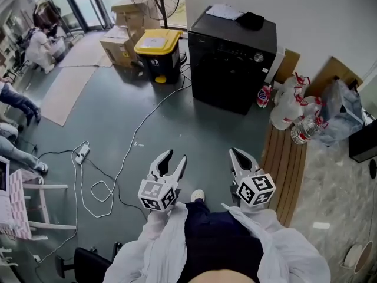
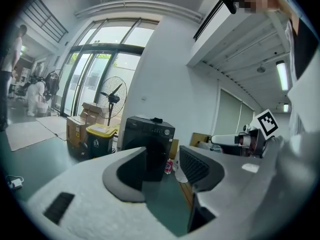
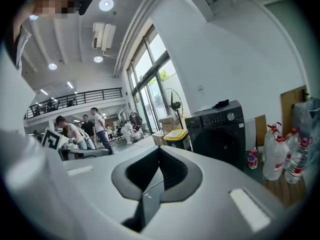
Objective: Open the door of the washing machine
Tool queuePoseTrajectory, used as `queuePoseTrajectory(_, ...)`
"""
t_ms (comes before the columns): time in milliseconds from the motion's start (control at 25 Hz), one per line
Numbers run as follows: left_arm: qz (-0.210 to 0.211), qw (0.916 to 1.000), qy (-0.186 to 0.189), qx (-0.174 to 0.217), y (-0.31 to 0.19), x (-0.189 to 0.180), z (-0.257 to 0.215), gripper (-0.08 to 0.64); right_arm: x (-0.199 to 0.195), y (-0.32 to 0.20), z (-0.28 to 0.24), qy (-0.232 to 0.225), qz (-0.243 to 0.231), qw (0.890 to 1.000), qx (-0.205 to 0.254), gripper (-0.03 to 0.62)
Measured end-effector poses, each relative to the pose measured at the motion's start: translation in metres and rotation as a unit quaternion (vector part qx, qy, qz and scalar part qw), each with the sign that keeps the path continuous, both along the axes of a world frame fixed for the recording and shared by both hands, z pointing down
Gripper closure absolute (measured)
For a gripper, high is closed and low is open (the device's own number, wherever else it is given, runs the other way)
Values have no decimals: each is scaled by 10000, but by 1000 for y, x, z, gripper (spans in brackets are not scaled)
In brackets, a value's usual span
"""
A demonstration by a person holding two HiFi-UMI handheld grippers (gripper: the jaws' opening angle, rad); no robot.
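Since both tongs are empty, with the left gripper (image 1: 175,157) spread wide and the right gripper (image 1: 237,154) pinched tip to tip, nothing's in contact. The washing machine (image 1: 232,69) sits well apart, far across the floor and a bit right, so I'd say the right one's nearer. Its round dark door (image 3: 220,144) faces us and looks shut.

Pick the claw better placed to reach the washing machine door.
Right, probably: the right claw lines up with the washing machine, the left claw sits off to its left. Both are far off.
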State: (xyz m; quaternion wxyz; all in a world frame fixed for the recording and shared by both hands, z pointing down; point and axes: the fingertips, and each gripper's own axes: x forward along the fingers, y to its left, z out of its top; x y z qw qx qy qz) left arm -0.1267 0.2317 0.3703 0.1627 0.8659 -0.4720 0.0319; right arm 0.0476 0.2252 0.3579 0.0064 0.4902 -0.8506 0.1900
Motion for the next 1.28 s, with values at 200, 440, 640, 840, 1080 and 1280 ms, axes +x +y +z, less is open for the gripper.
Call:
queuePoseTrajectory(200,103,9999,-31,-28,-29,-12,6,364,-15,-28,7,0,0,10000,16,583)
queuePoseTrajectory(440,121,9997,-37,-203,-40,-16,19,364,-26,-42,19,104,-93,9997,-188,583)
queuePoseTrajectory(640,115,9994,-11,-326,-65,-10,33,364,-25,-72,30,66,-155,9995,-258,583)
queuePoseTrajectory(840,103,9995,-29,-311,-117,-2,33,364,-19,-130,34,-7,-203,9994,-297,583)
queuePoseTrajectory(1080,55,9995,-50,-293,-211,6,31,364,-11,-227,33,14,-324,9991,-272,583)
queuePoseTrajectory(1280,-58,9997,-68,-235,-299,13,26,364,-1,-319,29,16,-440,9987,-252,583)
